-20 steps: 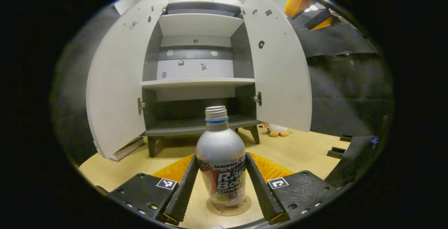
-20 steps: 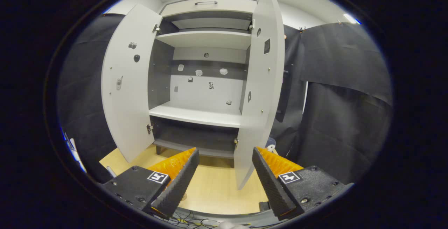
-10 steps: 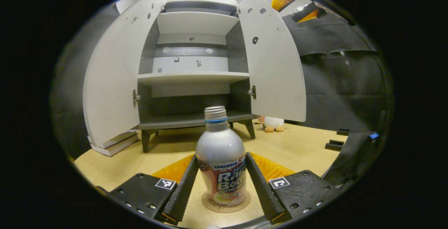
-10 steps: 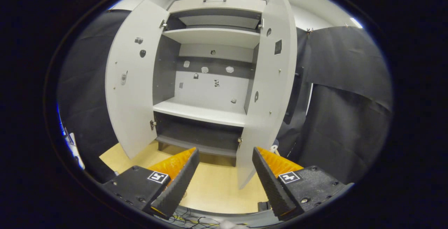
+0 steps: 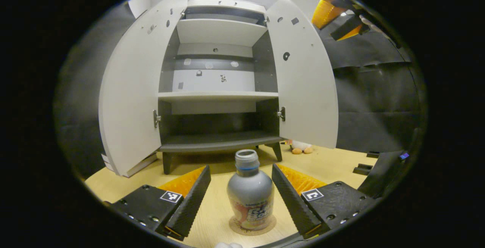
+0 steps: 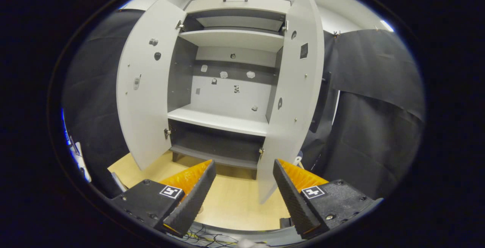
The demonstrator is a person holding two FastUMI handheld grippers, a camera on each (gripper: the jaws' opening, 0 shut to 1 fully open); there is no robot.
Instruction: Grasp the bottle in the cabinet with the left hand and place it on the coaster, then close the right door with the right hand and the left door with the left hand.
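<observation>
- Bottle (image 5: 250, 198) stands upright on round coaster (image 5: 235, 226), on the wooden floor (image 5: 329, 162) in front of cabinet (image 5: 218, 89); cap on, label facing the camera.
- L gripper (image 5: 241, 197) in left gripper view: jaws open, one finger each side of the bottle w/ a clear gap both sides, neither touching it.
- Bottle sits between the fingers (image 5: 191, 202) but is free of them; coaster partly hidden under the bottle base.
- Cabinet is behind the bottle, both doors swung wide open; shelves look bare, lower compartment dark.
- Left door (image 5: 130, 96) angled out toward the camera; right door (image 5: 307, 81) same on the other side. Hinges visible at inner edges.
- Small plush toy (image 5: 299, 146) on the floor by the cabinet's right leg, just below the right door's bottom edge.
- Flat white boards (image 5: 132, 162) lie on the floor under the left door's lower corner.
- R gripper (image 6: 243, 189) in right gripper view: jaws open, nothing between them, held above the floor (image 6: 231, 202) and pointed at the cabinet (image 6: 227, 85).
- From that view, right door (image 6: 293, 100) is seen nearly edge-on, its lower end just beyond the fingertips, not touching them; left door (image 6: 146, 85) wide open.
- R gripper also seen far off at top right of left gripper view (image 5: 337, 17), high beside the right door's top; can't tell contact from there.
- Black cloth (image 6: 371, 119) hangs to the right of the cabinet.
</observation>
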